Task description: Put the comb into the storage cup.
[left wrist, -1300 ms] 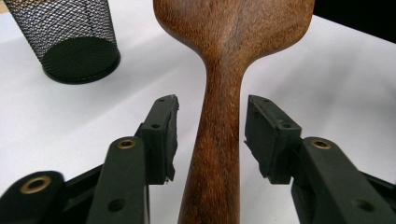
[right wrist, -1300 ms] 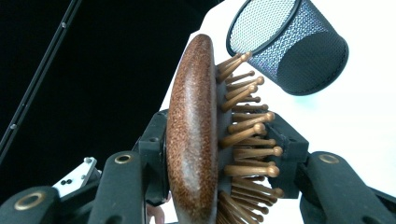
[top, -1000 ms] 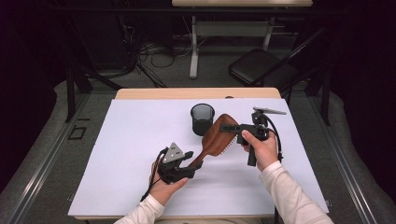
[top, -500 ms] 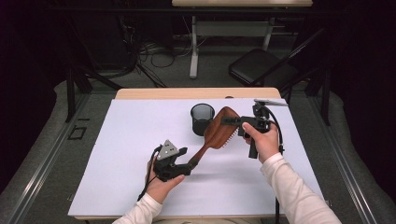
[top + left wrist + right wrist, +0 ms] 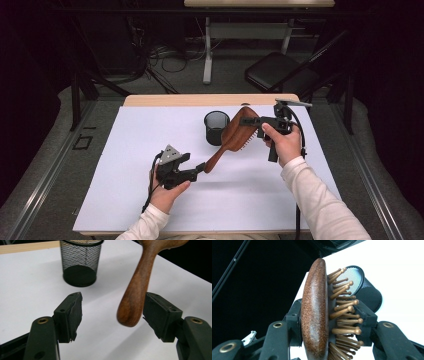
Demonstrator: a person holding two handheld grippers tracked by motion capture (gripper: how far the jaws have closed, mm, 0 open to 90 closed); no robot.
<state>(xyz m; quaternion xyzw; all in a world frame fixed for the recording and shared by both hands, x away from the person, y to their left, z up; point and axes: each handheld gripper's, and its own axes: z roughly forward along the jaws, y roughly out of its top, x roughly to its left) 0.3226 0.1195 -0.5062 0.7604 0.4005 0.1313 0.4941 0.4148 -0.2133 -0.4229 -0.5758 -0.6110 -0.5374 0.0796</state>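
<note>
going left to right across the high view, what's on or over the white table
left gripper → wooden hairbrush handle → black mesh cup → hairbrush head → right gripper

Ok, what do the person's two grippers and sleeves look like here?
Both the left gripper and the right gripper are black, with blocky jaws and brass-coloured pivot rivets. The left carries a grey three-cornered plate, and a black cable trails from it. Both sleeves are white.

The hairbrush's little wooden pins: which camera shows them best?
The right gripper view: the hairbrush sits close, side-on, its pins plain. The high view shows the whole brush, pins tiny. The left gripper view shows mainly its handle.
</note>
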